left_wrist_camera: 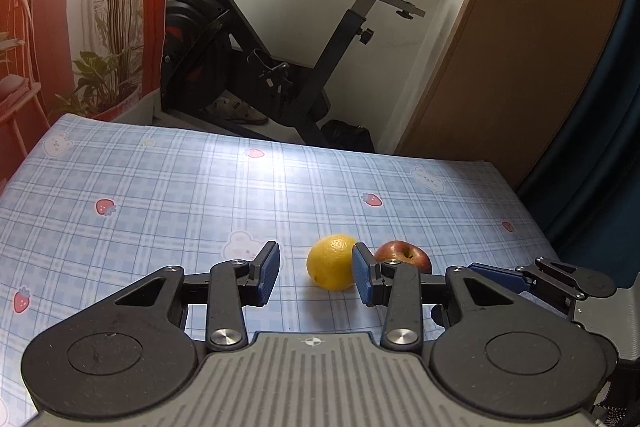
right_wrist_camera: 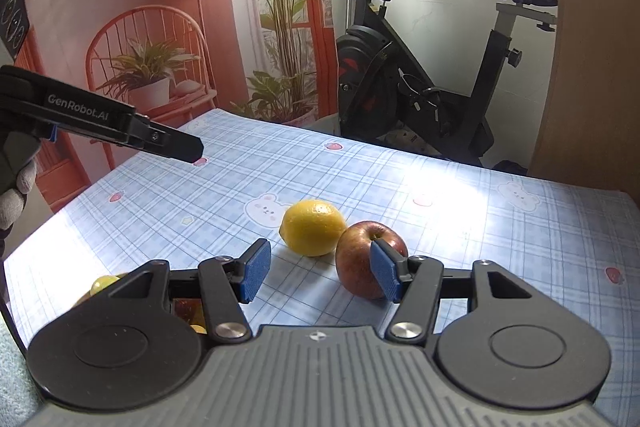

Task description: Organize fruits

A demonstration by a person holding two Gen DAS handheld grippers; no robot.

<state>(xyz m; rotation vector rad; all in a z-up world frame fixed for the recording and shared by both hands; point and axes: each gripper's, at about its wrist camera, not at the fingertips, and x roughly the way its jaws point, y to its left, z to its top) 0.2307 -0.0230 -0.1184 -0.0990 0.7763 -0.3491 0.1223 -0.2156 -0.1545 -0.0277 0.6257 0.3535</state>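
Fruit sitting mid-worktop [right_wrist_camera: 520, 267]: lemon [right_wrist_camera: 313, 227] touching apple [right_wrist_camera: 366, 259] | left tongs [left_wrist_camera: 316, 273], right tongs [right_wrist_camera: 320, 273] hovering open, empty | apple firm, waxy, rolling easily; gripping across its widest sides.

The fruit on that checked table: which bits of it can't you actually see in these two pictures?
- Apple, left wrist view: mostly hidden behind the left gripper's right finger.
- Lemon, left wrist view: right edge covered by the same finger.
- Apple, right wrist view: right side hidden behind the right gripper's blue pad.
- Yellowish round things, right wrist view: mostly hidden under the gripper body; cannot tell what they are.
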